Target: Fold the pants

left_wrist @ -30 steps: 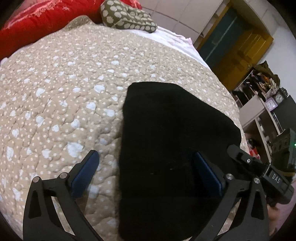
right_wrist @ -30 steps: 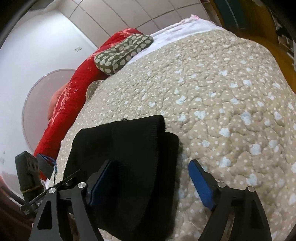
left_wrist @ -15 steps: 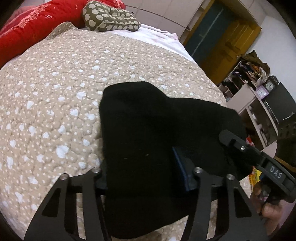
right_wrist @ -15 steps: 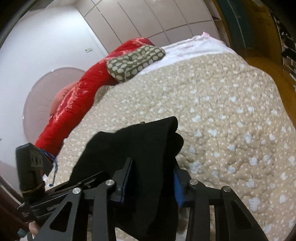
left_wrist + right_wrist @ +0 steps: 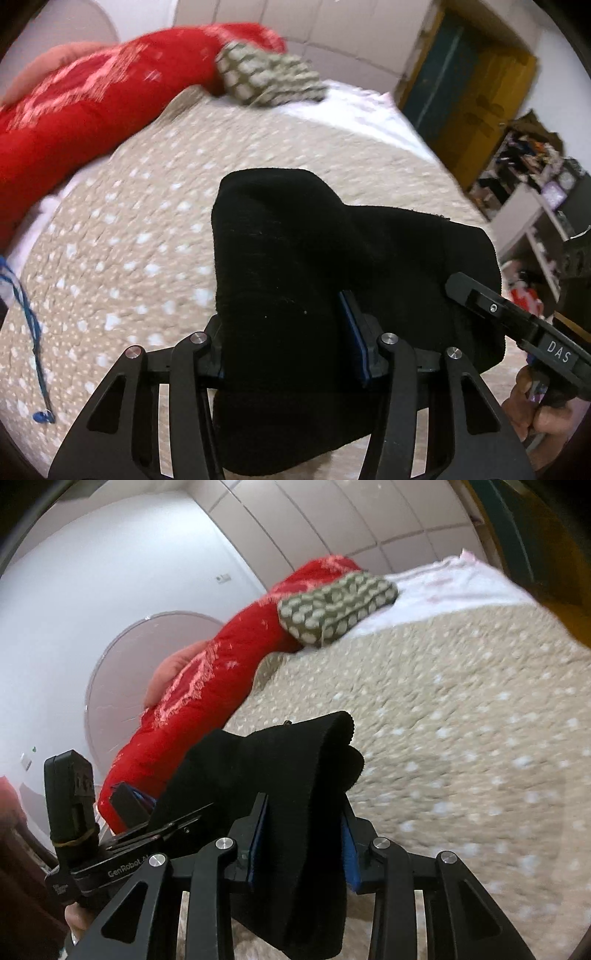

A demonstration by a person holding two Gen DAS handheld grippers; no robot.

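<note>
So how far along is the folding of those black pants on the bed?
Partly done: the black pants already look folded into a compact bundle. In hand: the left hand-held gripper and right hand-held gripper each clamp one end, raising it off the quilt. Left: the final fold and laying it flat.

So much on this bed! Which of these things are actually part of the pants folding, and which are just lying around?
Part of the job:
- black pants, gripped on both sides
- left gripper, shut on the pants
- right gripper, shut on the pants

Just lying about:
- beige dotted quilt under the pants
- red blanket
- spotted pillow
- blue cord
- cluttered shelves
</note>
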